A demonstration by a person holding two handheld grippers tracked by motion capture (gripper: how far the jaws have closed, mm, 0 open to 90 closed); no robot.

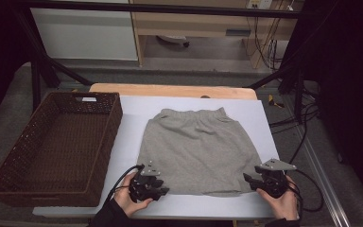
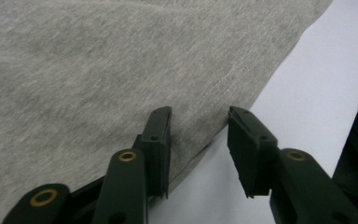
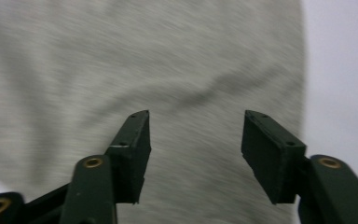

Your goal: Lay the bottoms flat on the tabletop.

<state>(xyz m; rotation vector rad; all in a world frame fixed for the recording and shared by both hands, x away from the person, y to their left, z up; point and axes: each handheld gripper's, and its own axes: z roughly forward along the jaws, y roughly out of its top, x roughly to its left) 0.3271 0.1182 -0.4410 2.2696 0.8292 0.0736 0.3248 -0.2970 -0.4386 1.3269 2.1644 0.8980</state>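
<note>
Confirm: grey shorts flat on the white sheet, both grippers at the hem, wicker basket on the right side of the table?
Wrong on the basket: the high view shows it at the left of the table. The rest holds: shorts flat on the sheet, left gripper and right gripper at the hem.

Heather-grey shorts (image 1: 198, 151) with a plain knit look, dark brown woven wicker basket (image 1: 52, 142), white sheet (image 1: 132, 123) over a light wood counter (image 1: 170, 90), and black fingers (image 2: 156, 144) with brass rivets.

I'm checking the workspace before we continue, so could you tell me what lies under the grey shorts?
The grey shorts lie flat on a white sheet that covers a wooden table. Whatever may sit between cloth and sheet is covered; no bulge suggests anything.
</note>
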